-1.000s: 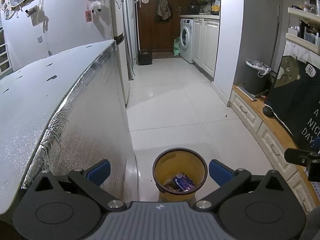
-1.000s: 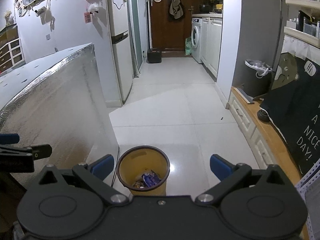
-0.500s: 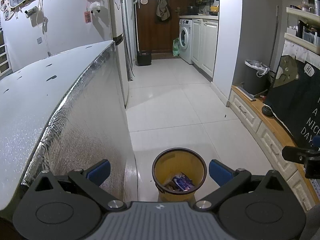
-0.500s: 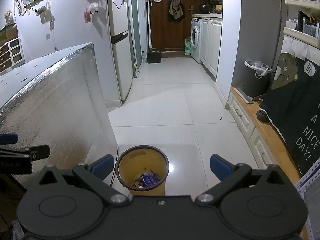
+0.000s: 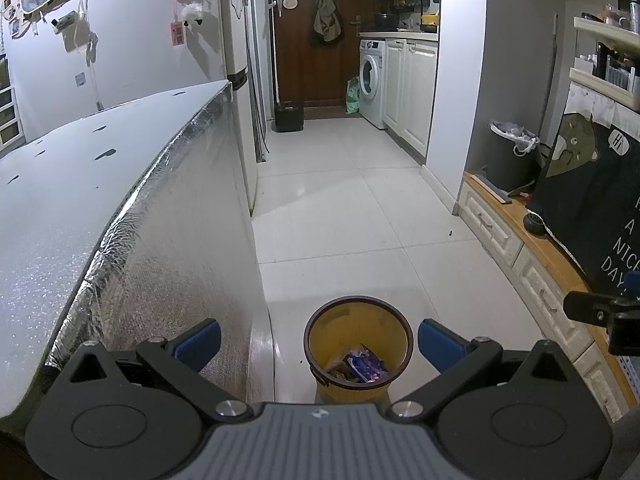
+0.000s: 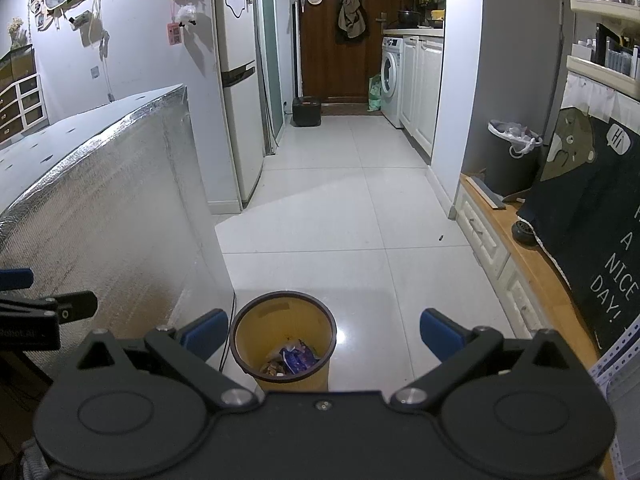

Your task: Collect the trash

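- White floor tiles (image 5: 360, 208) run from the near edge down a narrow hallway to a dark wooden door (image 5: 308, 32) at the far end.
- On the left, a big block wrapped in silver foil (image 5: 132, 208) fills the near and middle ground; its flat top carries a few small dark marks.
- Beyond the foil block, a tall pale fridge (image 6: 236, 80) stands against the left wall, which is hung with small cards and ornaments.
- On the right, a dark cloth (image 6: 592, 216) printed with a cartoon bear and the words "A NICE DAY!" hangs over a low white cabinet with a wooden top (image 5: 544, 248).
- Far right, a white washing machine (image 5: 370, 80) sits under a kitchen counter; nearer, a dark bin lined with a white bag (image 5: 512, 152) stands in the corner.
- A small black box (image 6: 306, 111) rests on the floor in front of the door.
- The left gripper (image 5: 319, 340) is spread wide with nothing between its blue-padded fingers; the foil block's corner lies just beyond its left finger.
- The right gripper (image 6: 323, 332) is likewise spread wide and empty. Each gripper shows at the edge of the other's view.
- A yellow wastebasket with a dark rim (image 5: 358, 320) (image 6: 284, 312) stands upright on the floor just beside the foil block, low in both views and framed between the fingers.
- Inside the basket lies the trash: a crumpled blue and purple wrapper (image 5: 366, 364) (image 6: 298, 358) among smaller brownish scraps.
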Tool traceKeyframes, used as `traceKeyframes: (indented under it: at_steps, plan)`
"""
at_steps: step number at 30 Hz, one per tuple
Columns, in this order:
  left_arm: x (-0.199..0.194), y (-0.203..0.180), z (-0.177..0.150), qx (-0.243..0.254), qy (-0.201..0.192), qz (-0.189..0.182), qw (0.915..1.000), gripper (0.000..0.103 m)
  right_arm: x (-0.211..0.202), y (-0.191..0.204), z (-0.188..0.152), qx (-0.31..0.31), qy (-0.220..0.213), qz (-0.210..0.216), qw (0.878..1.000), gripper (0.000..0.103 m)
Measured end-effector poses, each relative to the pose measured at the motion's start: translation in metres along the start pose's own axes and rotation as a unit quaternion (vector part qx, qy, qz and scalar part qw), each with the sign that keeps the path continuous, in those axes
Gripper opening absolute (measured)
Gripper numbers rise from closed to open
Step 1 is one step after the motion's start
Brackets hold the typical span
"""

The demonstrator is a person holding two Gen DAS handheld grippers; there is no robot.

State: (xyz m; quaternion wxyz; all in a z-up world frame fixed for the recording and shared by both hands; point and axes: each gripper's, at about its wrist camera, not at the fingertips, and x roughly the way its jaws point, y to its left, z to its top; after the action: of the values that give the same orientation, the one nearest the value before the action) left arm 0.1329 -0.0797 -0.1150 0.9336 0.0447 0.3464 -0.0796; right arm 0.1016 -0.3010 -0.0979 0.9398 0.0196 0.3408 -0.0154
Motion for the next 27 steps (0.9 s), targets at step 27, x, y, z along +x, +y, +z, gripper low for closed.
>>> traceKeyframes:
  at_steps: [27]
  plan:
    - [-0.0042,0.0013,0.0005,0.000,-0.004,-0.003,1.0000,0.103,-0.0028,0.0028,-0.0014,-0.004,-0.005,-0.002,1.000,0.103]
